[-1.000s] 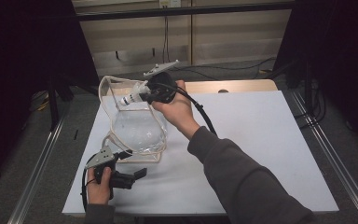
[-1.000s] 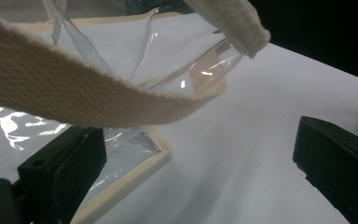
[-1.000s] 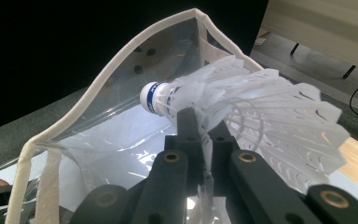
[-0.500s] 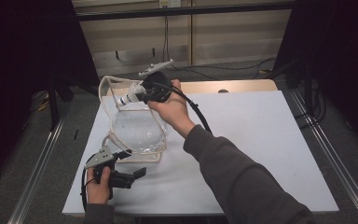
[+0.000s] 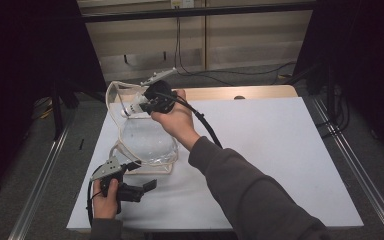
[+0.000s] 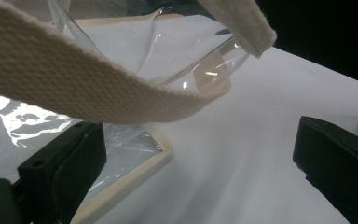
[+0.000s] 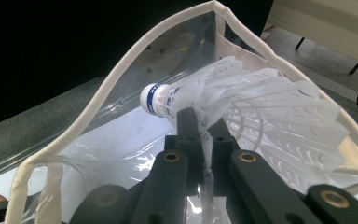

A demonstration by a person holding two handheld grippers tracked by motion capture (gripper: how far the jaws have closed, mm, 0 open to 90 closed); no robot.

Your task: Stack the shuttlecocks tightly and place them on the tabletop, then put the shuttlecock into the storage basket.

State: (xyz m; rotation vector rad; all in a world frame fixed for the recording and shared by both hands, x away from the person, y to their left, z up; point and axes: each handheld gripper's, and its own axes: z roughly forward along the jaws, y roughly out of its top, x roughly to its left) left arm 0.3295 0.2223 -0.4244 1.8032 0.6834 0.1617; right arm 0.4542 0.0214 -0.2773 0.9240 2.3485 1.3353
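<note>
At the near left corner of the white worktop [image 5: 280, 150], my left gripper [image 5: 147, 186] rests low, its fingers [image 6: 60, 168] spread wide with nothing between them. Directly ahead of them in the left gripper view, a cream webbing strap [image 6: 74, 88] of the clear plastic bag [image 5: 147, 142] arches across, hanging above the gap without touching either pad; the bag's cream-edged bottom corner [image 6: 158, 154] lies on the worktop just beside the left pad. In the high view the bag stands between my two grippers, its open mouth raised toward the far edge and its base spread on the worktop. Over that mouth, my right gripper [image 5: 142, 105] is held by my right hand [image 5: 177, 120], whose sleeve [image 5: 250, 195] crosses the worktop from the near right. Its fingers [image 7: 189, 126] are pressed together, pinching the feather skirt of a white shuttlecock [image 7: 242, 107]; the cork tip with its blue band [image 7: 151, 100] points into the bag. The bag's white-trimmed rim [image 7: 121, 70] curves around the shuttlecock in the right gripper view. Black cable [image 5: 205, 122] trails from the right gripper over my wrist. Beyond the worktop stands a pale wall panel [image 5: 250, 40].
</note>
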